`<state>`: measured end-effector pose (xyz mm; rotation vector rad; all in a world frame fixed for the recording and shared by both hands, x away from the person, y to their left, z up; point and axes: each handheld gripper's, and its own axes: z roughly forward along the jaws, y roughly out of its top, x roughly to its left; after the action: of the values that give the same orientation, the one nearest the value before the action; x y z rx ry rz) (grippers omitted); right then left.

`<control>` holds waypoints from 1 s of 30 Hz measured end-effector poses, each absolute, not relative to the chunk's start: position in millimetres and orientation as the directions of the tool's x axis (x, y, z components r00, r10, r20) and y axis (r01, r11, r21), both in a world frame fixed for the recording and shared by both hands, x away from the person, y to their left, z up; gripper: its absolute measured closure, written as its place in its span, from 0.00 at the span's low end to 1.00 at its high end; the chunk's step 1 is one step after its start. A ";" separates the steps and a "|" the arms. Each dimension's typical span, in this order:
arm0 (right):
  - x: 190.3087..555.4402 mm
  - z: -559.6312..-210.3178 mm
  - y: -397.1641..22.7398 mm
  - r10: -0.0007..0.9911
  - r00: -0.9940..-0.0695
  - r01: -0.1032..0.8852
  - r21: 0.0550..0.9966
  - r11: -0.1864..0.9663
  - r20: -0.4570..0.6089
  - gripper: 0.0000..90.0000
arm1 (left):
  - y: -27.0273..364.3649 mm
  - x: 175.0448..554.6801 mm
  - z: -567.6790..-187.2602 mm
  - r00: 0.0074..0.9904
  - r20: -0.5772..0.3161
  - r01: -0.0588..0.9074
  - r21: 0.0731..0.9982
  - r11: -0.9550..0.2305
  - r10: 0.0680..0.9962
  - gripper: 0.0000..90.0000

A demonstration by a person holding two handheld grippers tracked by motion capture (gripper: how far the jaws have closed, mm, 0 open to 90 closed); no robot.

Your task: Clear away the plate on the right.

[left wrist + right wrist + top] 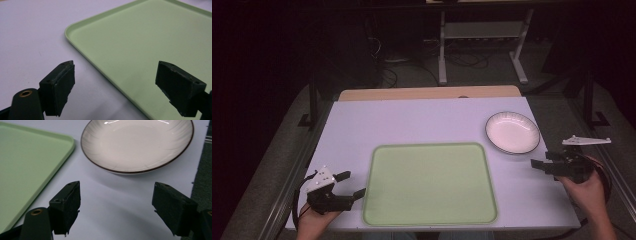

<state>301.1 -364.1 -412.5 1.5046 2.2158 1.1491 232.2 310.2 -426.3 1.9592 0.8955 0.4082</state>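
Observation:
A pale green tray (430, 184) lies empty in the middle of the white table. To its upper right rests a white plate (512, 132) with a dark rim, empty too. My left gripper (351, 184) hovers open just off the tray's left edge, near the front left corner; in the left gripper view its jaws straddle the tray's rim (100, 67). My right gripper (544, 160) is held open near the table's right edge, just below the plate. The right gripper view has the plate (137, 145) straight ahead of the spread jaws and the tray's corner (30, 162) at the left.
The white tabletop (422, 120) has bare room behind the tray. A wooden strip (427, 93) runs along the far edge. Metal rails (292, 175) flank the table. Beyond stand a desk frame (482, 45) and cables on dark carpet.

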 end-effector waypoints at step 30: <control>396.5 -429.4 -393.3 0.912 -0.181 0.818 0.571 -0.069 0.369 0.35 | 317.5 233.8 -426.0 0.654 -0.059 0.429 0.850 -0.305 0.754 0.17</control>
<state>396.5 -393.3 -429.4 1.9205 2.0496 1.0850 233.8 317.5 -426.0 1.9439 0.9265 0.4414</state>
